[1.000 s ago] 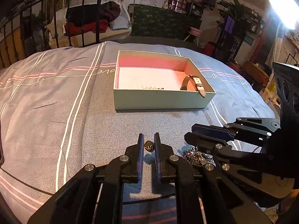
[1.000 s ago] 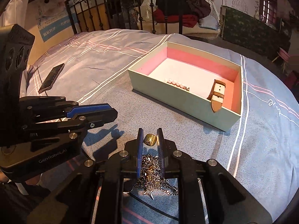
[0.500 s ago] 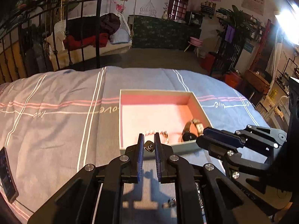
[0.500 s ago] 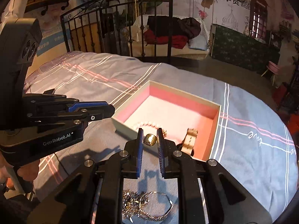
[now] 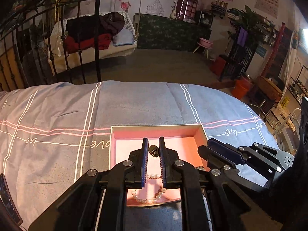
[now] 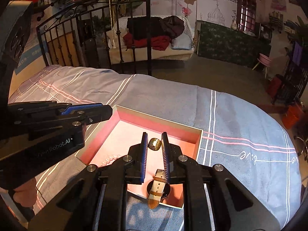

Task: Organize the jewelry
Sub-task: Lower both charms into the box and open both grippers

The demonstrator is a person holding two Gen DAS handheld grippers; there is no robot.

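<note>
An open box with a pink lining lies on the bed. My left gripper is shut on a small dark pendant and holds it above the box. My right gripper is shut on a gold ring, also above the box. A pearl bracelet lies in the box near its front. A watch with a tan strap lies at the box's near right corner, its strap over the rim.
The bed has a grey-blue cover with white and pink stripes. A black iron bedframe stands at the far edge. A dark phone lies at the left on the cover.
Both grippers have risen from the bedcover with their pieces and moved forward over the open box. The chain pile has dropped out of view.
</note>
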